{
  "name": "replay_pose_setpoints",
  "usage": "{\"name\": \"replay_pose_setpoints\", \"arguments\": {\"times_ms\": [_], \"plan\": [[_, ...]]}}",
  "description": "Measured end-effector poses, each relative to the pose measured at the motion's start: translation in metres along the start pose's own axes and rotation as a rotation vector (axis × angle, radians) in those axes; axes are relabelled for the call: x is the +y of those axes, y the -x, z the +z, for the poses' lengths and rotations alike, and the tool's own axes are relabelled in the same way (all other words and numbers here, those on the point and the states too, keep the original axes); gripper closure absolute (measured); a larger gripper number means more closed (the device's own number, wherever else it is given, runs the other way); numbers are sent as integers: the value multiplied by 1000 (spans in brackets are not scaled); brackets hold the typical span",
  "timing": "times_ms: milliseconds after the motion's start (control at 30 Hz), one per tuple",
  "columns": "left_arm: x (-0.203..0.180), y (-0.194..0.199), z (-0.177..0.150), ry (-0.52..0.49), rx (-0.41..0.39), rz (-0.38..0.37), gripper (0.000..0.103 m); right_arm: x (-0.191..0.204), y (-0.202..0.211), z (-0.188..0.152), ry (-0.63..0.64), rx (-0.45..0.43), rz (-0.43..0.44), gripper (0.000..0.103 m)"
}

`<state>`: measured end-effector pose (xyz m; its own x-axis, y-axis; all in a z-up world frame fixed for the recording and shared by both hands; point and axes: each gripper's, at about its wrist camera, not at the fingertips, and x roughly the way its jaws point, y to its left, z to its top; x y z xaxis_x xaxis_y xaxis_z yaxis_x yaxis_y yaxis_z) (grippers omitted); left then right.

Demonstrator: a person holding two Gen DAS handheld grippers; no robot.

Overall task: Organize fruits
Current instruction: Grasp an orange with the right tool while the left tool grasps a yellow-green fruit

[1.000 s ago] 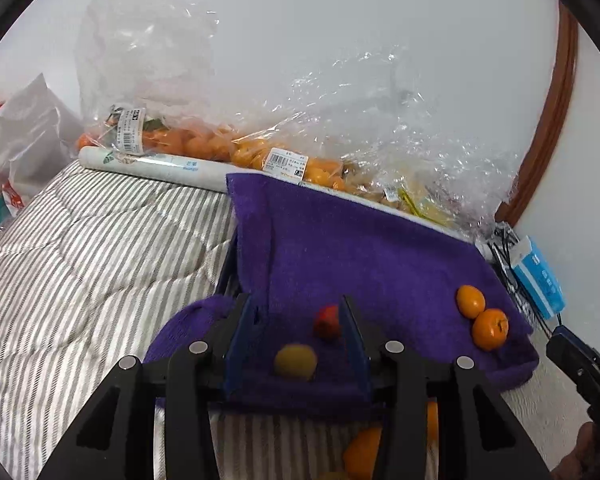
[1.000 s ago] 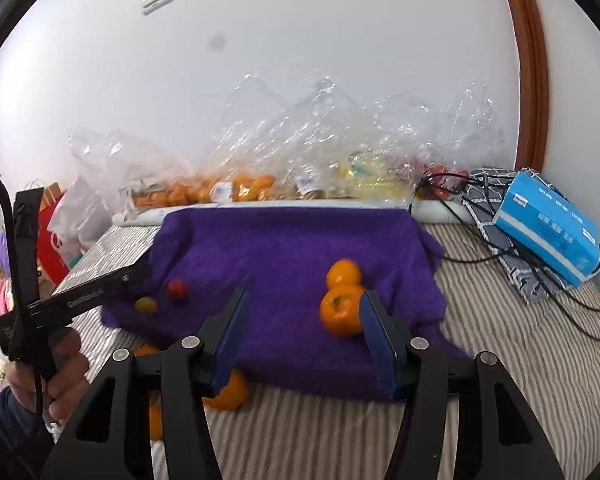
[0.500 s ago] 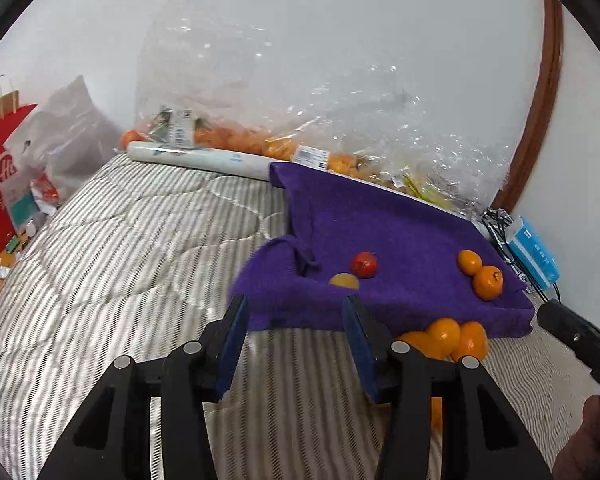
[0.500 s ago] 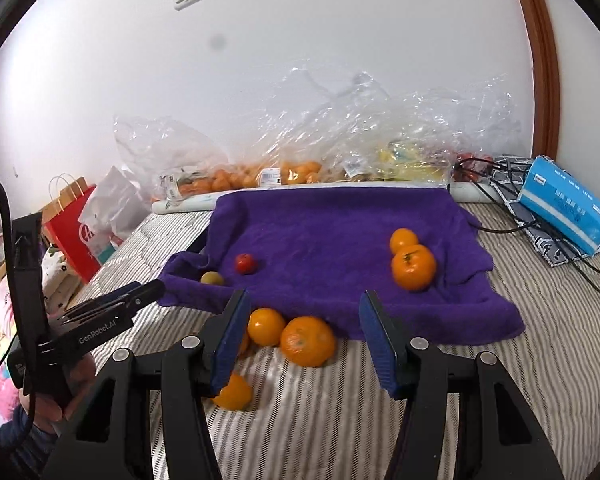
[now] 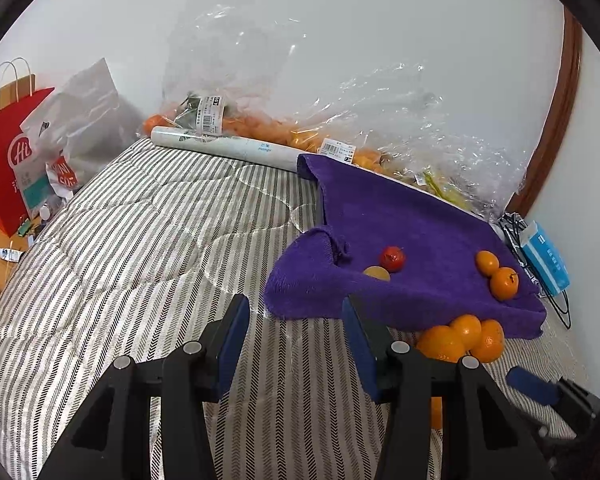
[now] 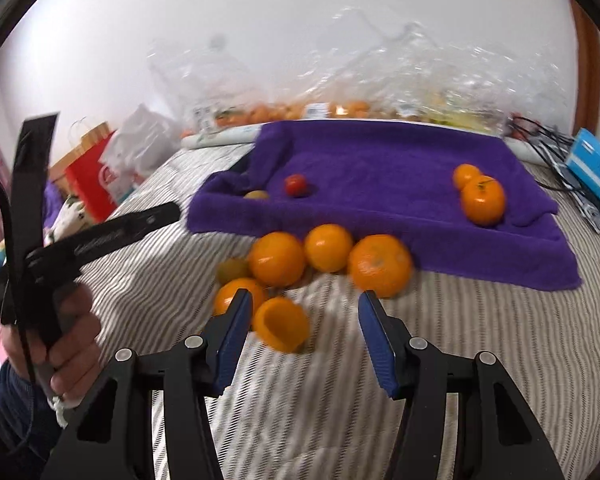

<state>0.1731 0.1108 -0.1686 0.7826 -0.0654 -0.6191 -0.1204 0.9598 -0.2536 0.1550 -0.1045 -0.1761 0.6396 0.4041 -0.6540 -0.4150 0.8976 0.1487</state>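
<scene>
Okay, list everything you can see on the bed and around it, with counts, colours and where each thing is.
Purple terry towel: one, spread on the striped quilt.
Oranges on the towel: two, touching, right side.
Small red fruit: one, towel's left side.
Small yellow fruit: one, beside the red one.
Loose oranges: about five, on the quilt before the towel.
Small greenish fruit: one, left of those oranges.
Clear plastic bags: several, against the wall, holding orange fruit.
White roll: one, behind the towel.
Red paper bag: one, left of the bed.
Blue box: one, far right.
Left claw: open, empty.
Right claw: open, over the loose oranges.
</scene>
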Motion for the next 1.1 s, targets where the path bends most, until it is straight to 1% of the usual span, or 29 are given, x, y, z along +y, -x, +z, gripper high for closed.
{"name": "replay_pose_setpoints", "arguments": {"times_ms": [67,133,200,333,400,467,567,633,733,767,833,867,900,1000,1100], "plan": [[1,1,0,2,1,0,57,6,-5,-3,35,19,-8,55],[1,0,0,2,1,-1,57,10,-10,-6,55,41,-18,66],[1,0,0,4,1,1,57,12,-13,-6,66,61,-19,69],[0,0,-1,-4,3,-12,57,14,-26,-4,82,106,-21,70],[-3,2,-1,-18,0,-29,57,17,-22,-5,108,89,-37,70],[-7,3,-3,-38,2,-62,57,15,-13,-6,122,50,-63,70],[-15,4,-6,-74,17,-131,58,-2,3,-7,94,12,-82,70],[-25,4,-9,-119,40,-190,58,-18,13,-7,75,-11,-118,70],[-38,0,-14,-179,90,-237,58,-41,24,-10,47,-32,-166,70],[-40,-2,-15,-184,105,-249,61,-48,26,-12,35,-33,-174,70],[-40,-7,-15,-172,130,-258,66,-59,28,-15,11,-37,-176,70],[-39,-9,-15,-167,143,-270,73,-63,29,-17,2,-39,-177,70],[-40,-11,-16,-169,155,-280,75,-67,28,-18,-12,-32,-170,69],[-47,-15,-19,-196,194,-313,76,-72,28,-18,-34,-31,-135,69],[-49,-19,-20,-201,215,-323,77,-74,25,-18,-41,-14,-109,69]]}}
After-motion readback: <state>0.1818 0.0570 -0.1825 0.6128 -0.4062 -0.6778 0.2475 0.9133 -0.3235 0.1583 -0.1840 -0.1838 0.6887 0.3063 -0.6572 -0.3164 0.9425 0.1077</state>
